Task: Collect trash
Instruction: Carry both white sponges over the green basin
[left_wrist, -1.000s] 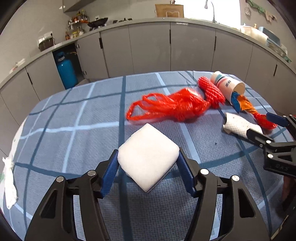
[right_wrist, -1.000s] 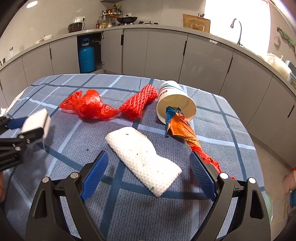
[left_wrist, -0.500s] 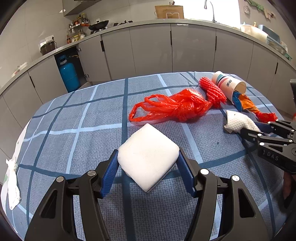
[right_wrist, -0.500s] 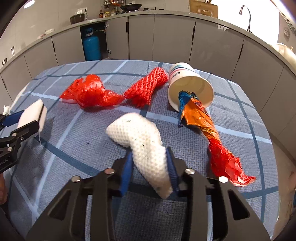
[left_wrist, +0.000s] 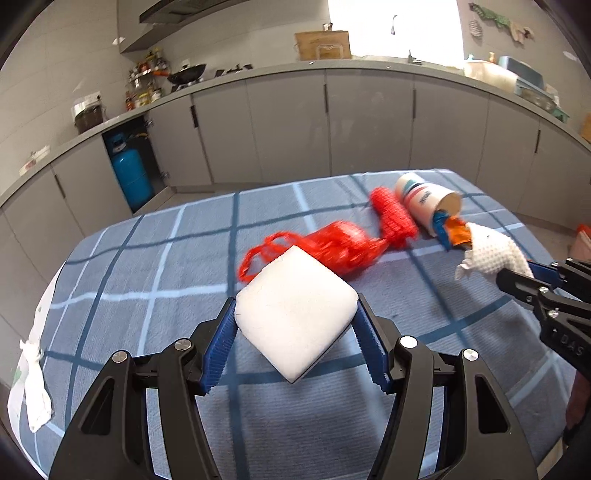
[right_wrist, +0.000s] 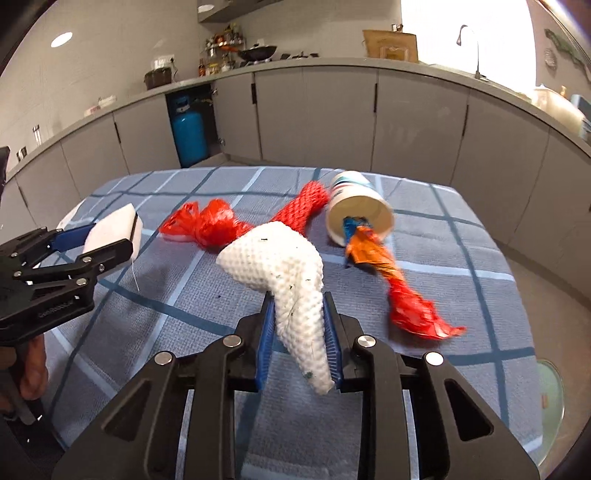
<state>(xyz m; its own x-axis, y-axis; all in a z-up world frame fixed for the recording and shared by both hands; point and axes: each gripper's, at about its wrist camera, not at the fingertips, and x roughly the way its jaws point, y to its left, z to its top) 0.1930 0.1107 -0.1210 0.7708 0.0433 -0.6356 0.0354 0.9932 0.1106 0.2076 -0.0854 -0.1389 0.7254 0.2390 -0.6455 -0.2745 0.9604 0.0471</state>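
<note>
Motion blurs the red bag (left_wrist: 332, 247). The tipped cup (right_wrist: 360, 214) holds an orange wrapper (right_wrist: 373, 251). My left fingers (left_wrist: 295, 328) pinch the white pad (left_wrist: 295, 314); my right fingers (right_wrist: 299, 339) pinch the foam net (right_wrist: 291, 273)

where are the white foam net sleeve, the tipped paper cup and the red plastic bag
white foam net sleeve (right_wrist: 284, 258), right wrist view, on its bent upper part
tipped white paper cup (right_wrist: 360, 212), right wrist view, on its open mouth
crumpled red plastic bag (right_wrist: 210, 223), right wrist view, on its bunched middle
</note>
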